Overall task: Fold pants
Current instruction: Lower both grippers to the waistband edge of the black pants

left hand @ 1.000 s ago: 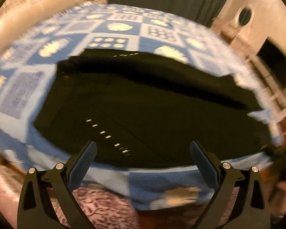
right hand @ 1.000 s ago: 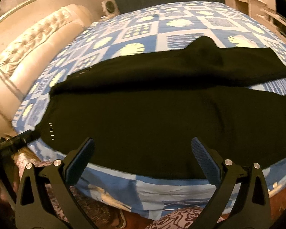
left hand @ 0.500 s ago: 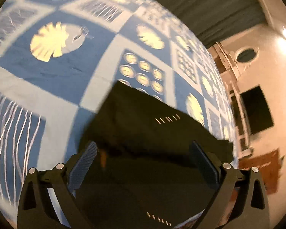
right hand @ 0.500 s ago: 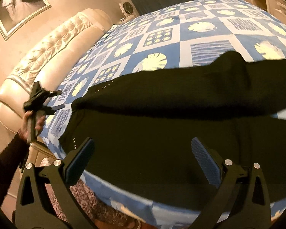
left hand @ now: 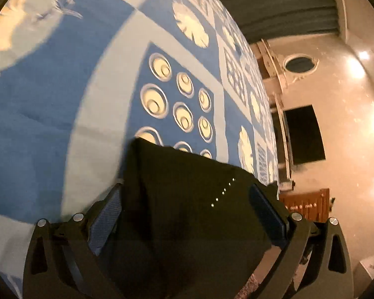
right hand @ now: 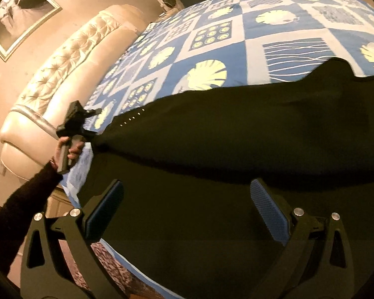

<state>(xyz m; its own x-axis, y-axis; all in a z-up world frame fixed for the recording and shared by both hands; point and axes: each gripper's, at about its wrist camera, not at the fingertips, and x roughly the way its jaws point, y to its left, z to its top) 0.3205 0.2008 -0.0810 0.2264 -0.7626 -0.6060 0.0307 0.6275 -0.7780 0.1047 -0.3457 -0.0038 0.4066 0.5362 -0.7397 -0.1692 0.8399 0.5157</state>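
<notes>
Pants [right hand: 236,164]: black, laid flat on a blue-and-white patterned bedspread [right hand: 281,30]. Long axis runs from 9 o'clock to 3 o'clock across the right wrist view; the far leg lies along the 10-to-2 line, with a raised hump near 2 o'clock. A short row of pale stitches marks the 9 o'clock end.

Left gripper [left hand: 187,211]: fingers wide apart, straddling the corner of the pants [left hand: 182,199]; whether they touch the cloth cannot be told.

Right gripper [right hand: 187,206]: fingers wide apart above the near leg, holding nothing.

Surface: plain dark weave, smooth, few creases.
</notes>
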